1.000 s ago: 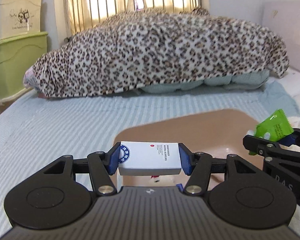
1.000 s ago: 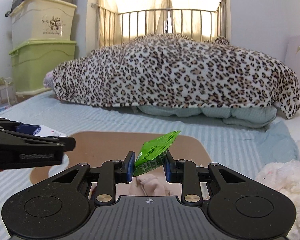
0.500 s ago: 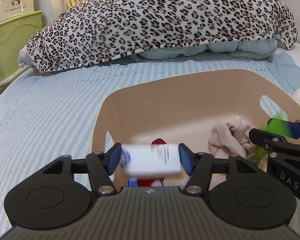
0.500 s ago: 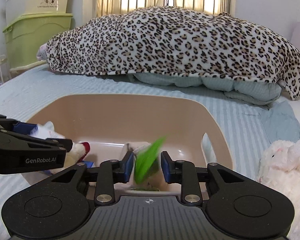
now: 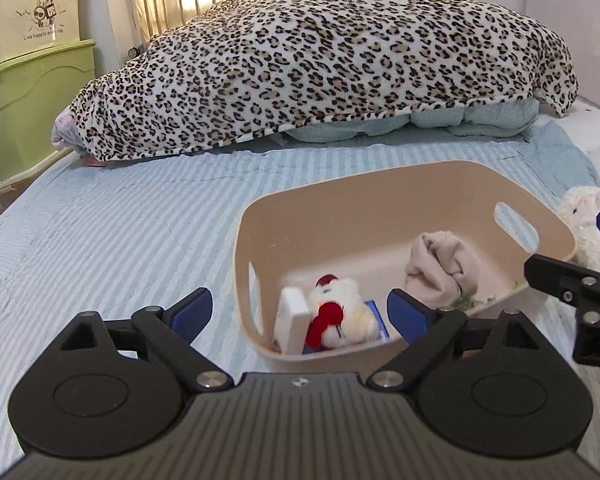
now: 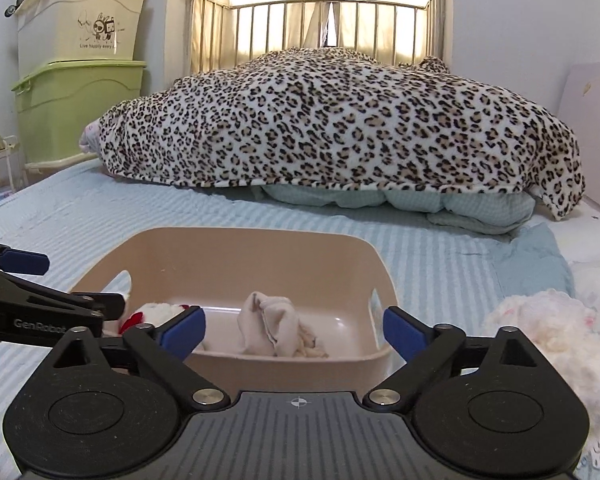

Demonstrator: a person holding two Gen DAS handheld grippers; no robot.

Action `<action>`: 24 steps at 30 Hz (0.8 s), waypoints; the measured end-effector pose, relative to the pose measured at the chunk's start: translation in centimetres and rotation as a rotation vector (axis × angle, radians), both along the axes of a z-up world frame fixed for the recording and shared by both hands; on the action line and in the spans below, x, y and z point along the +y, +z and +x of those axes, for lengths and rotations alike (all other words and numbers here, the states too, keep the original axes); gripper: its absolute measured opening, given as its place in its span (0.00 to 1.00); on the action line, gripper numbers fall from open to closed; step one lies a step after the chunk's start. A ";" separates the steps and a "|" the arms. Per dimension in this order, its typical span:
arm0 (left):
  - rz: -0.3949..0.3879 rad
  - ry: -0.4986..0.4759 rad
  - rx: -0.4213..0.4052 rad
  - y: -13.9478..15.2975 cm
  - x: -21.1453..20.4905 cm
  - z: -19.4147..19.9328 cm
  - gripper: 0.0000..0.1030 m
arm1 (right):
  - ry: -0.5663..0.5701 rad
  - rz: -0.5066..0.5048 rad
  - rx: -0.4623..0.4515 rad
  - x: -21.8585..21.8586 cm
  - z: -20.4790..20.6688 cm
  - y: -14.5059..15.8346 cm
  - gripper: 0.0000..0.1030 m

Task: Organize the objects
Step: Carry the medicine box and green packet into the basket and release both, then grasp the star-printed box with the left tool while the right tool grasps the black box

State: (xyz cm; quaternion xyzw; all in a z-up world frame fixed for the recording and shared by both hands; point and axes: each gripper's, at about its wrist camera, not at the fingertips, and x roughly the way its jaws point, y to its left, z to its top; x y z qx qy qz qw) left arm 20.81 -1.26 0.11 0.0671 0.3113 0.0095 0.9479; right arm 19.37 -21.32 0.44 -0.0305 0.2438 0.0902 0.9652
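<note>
We held both claws spread wide with nothing between their pads — the left gripper (image 5: 299, 314) and the right gripper (image 6: 294, 326) hovered at the near rim of the beige bin (image 5: 380, 184). Just ahead of our left claw, the white box (image 5: 293, 320) stood on edge inside the bin, touching the plush toy (image 5: 338, 312). A crumpled beige cloth (image 6: 274, 330) lay directly ahead of our right claw.
</note>
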 end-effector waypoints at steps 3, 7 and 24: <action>-0.011 0.004 0.012 -0.1 0.4 -1.3 0.92 | -0.009 0.000 0.011 -0.3 -1.1 -0.4 0.98; -0.010 0.003 0.037 -0.9 0.7 -2.6 0.92 | -0.017 0.011 0.049 -0.9 -2.3 -1.5 0.99; -0.032 0.034 0.160 -7.7 1.0 -3.0 0.92 | -0.012 -0.042 0.182 -0.5 -1.6 -7.9 0.99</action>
